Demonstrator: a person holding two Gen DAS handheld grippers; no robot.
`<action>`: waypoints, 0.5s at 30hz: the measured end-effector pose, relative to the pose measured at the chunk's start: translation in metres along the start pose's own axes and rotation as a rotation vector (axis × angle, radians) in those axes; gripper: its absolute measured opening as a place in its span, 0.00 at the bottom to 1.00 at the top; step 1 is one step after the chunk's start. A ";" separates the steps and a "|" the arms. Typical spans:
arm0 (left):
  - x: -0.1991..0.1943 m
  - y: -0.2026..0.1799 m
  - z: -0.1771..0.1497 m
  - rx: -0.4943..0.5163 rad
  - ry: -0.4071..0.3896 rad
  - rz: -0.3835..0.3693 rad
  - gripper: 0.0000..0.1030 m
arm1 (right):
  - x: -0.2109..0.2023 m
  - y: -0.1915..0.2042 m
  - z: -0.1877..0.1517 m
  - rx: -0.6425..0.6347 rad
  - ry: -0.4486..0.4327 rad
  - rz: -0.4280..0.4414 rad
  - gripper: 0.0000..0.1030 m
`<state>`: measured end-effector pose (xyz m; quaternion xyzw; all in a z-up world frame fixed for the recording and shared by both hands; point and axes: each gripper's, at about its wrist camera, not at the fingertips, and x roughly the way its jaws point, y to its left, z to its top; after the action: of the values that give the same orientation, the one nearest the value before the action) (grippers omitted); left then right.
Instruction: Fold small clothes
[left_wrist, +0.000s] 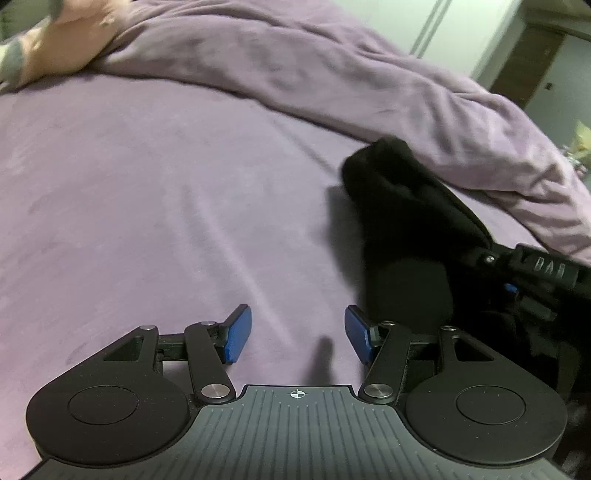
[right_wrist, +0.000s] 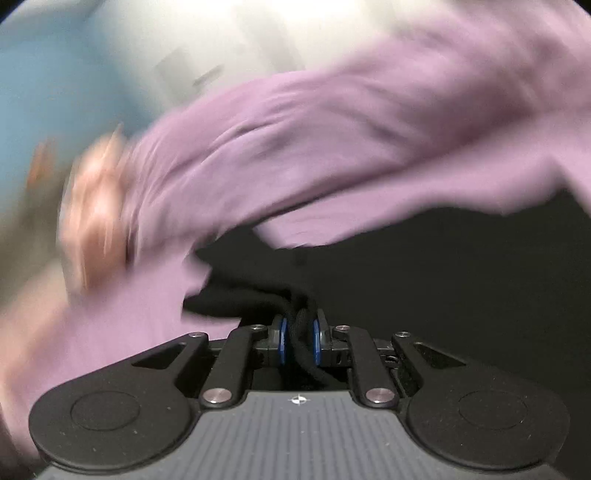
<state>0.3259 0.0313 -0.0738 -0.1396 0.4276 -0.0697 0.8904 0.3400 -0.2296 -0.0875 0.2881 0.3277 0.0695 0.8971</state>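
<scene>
Closest in, your left gripper (left_wrist: 298, 334) stood with its blue pads (left_wrist: 239, 334) spread wide and nothing between them, low over the purple bedsheet (left_wrist: 155, 192). Just to its right, your right gripper (right_wrist: 298, 341) was clamped on a bunched edge of the black garment (left_wrist: 399, 206), which in the left view draped from that grip, its far end apparently near or on the sheet; whether it touched could not be told. You seemed to be mid-carry, bringing the piece to the flat sheet for folding, and the right view was smeared by motion. Next you would likely need to lay it flat, then pinch a free corner with the empty gripper. Farther off lay the rumpled purple duvet (left_wrist: 369, 81), and beyond it a peach-coloured plush thing (left_wrist: 62, 40).
</scene>
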 end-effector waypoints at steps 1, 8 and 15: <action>0.001 -0.006 0.000 0.013 0.002 -0.010 0.62 | -0.002 -0.020 0.002 0.109 -0.008 -0.011 0.12; 0.013 -0.022 -0.005 0.051 0.022 -0.007 0.63 | -0.021 -0.056 -0.005 0.173 0.004 -0.030 0.33; 0.013 -0.022 -0.002 0.059 0.038 0.014 0.68 | -0.003 -0.038 0.002 0.061 0.107 0.042 0.59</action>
<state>0.3323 0.0064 -0.0784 -0.1091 0.4430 -0.0788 0.8864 0.3360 -0.2628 -0.1063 0.3183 0.3711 0.0937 0.8673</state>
